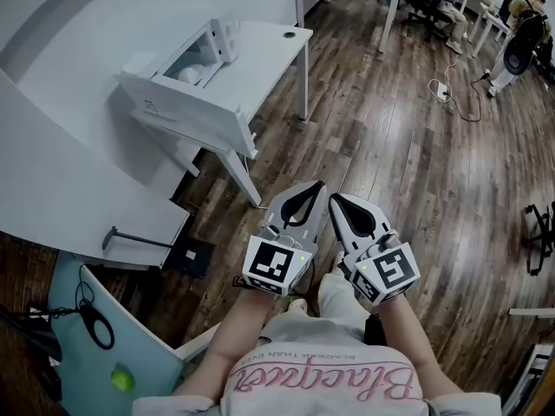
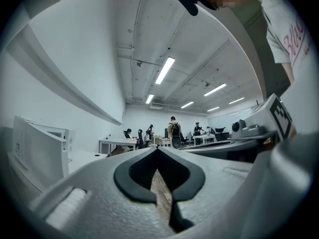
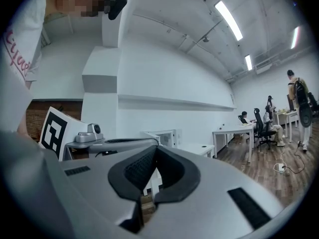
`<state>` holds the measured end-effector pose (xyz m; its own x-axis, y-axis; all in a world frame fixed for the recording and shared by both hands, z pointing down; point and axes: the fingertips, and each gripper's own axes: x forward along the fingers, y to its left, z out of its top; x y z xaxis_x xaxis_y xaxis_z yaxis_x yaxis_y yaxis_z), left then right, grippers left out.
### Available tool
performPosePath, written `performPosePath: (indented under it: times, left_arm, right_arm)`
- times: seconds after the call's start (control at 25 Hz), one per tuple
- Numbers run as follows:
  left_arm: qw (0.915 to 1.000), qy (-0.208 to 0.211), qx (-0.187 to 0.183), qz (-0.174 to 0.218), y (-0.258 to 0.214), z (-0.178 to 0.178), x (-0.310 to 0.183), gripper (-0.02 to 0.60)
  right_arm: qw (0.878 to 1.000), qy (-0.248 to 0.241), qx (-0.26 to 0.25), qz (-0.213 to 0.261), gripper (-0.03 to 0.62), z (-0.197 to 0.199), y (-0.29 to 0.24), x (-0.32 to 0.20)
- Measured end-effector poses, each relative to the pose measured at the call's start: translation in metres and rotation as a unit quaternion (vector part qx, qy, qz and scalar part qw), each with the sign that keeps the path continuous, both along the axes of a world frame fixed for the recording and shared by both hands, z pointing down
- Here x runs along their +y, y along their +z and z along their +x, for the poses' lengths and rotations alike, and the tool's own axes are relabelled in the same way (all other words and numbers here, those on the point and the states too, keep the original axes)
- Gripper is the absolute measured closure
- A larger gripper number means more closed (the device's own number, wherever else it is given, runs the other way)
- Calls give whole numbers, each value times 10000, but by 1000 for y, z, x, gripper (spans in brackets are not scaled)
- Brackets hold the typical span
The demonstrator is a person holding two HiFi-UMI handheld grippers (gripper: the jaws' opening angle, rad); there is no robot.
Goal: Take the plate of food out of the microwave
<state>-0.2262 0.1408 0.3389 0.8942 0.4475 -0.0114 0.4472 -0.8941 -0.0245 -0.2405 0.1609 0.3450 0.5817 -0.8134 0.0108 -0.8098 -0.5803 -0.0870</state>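
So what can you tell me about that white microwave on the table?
The microwave is a white, boxy unit, seemingly painted metal, standing upright on the white table beside the wall. Its door appears swung open, and something pale lies inside, too unclear to name. Only the table touches it.

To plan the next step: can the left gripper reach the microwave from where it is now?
Probably not yet: the left gripper, jaws shut, is over the wooden floor, apart from the microwave. Nothing seems to block the way.
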Motion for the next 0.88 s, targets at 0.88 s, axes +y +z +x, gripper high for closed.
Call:
performPosePath:
  times: [0.88]
  left_arm:
    - [9989, -446, 144, -4, -3, 155, 57, 577]
  right_arm:
    - [9993, -348, -132, 62, 583, 163, 4, 58]
